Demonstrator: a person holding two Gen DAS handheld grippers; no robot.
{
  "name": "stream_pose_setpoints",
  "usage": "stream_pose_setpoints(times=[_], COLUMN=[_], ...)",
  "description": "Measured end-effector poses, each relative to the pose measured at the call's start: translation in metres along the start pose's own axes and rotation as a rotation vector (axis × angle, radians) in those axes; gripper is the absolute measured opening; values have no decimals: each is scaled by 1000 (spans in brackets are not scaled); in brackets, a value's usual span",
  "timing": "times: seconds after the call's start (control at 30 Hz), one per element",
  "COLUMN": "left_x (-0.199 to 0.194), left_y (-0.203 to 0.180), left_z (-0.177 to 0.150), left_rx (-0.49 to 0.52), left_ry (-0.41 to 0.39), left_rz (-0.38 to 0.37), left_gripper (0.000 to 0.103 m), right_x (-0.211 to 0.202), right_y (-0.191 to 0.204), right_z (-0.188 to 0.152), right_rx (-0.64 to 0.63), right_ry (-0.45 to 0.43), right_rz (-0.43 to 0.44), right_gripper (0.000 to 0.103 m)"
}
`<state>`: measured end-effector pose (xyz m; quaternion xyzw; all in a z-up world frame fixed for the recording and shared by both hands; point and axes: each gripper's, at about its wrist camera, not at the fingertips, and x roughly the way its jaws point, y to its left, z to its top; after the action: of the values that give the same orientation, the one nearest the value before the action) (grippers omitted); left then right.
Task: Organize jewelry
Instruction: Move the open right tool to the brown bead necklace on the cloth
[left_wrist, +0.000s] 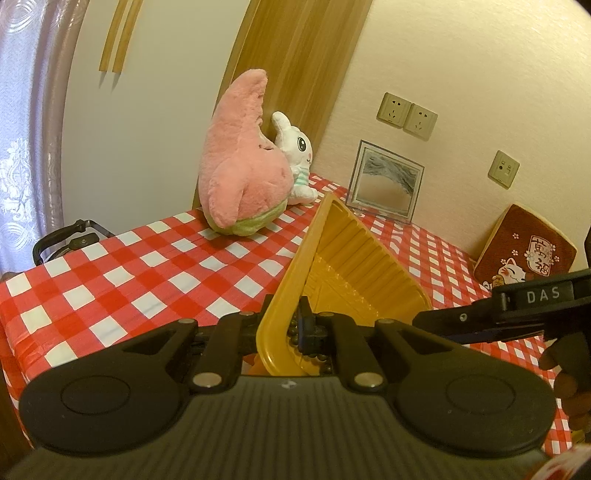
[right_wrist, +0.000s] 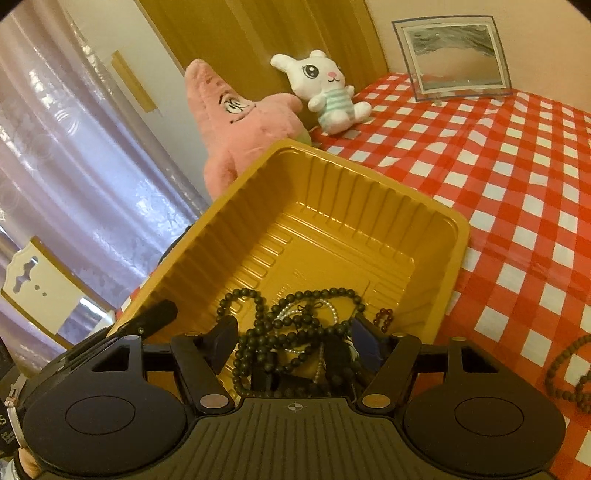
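A: Dropping beads into the yellow tray (right_wrist: 325, 206), I'd say. The left gripper (left_wrist: 295, 332) is clamped on the tray's near rim and tips it up off the checked cloth (left_wrist: 129, 266). The right gripper (right_wrist: 295, 343), on the tray's other side, has its fingers apart over the pile, and nothing looks pinched between them.

B: So what's in the tray?

A: A tangle at its near end: black bead strands (right_wrist: 258, 332), a pale pearl-like string (right_wrist: 332, 308) and a small dark red bracelet (right_wrist: 384, 319) to the right of them. I judge that load delivered.

B: And next?

A: One brown bead strand (right_wrist: 572, 373) lies on the cloth, well right of the tray. The open hand would need to lift clear without snagging the tangle, then go for that one.

B: The room?

A: Left of the tray, a pale curtain (right_wrist: 74, 166). Behind the tray, a pink star plush (right_wrist: 240, 122), then a white rabbit plush (right_wrist: 325, 88). Farther right, a glass picture frame (right_wrist: 454, 55) against the wall, wall sockets (left_wrist: 406, 114) above it, and a red cushion (left_wrist: 524, 247) beyond.
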<state>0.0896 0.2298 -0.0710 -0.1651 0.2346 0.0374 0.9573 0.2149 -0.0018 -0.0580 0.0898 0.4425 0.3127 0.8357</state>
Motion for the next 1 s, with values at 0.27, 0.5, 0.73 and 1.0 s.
stream_pose_setpoints(times=[0.27,0.5,0.73,1.0], left_x=[0,0,0,1], left_y=[-1,0,2,2], left_z=[0,0,-1,-1], left_rx=[-1,-1,0,9], left_ry=[1,3,8,16], left_rz=[1,1,3,7], left_gripper=[9,9,9,9], right_x=[-19,-52,-82,-104], right_y=[-9,-34,-97,-156], right_z=[-11,-38,-77,-98], right_rx=[19,16,96,94], right_ry=[-31,-86,-90,-89], right_rz=[-12,-80,-259,-448], right_gripper=[68,68,68,59])
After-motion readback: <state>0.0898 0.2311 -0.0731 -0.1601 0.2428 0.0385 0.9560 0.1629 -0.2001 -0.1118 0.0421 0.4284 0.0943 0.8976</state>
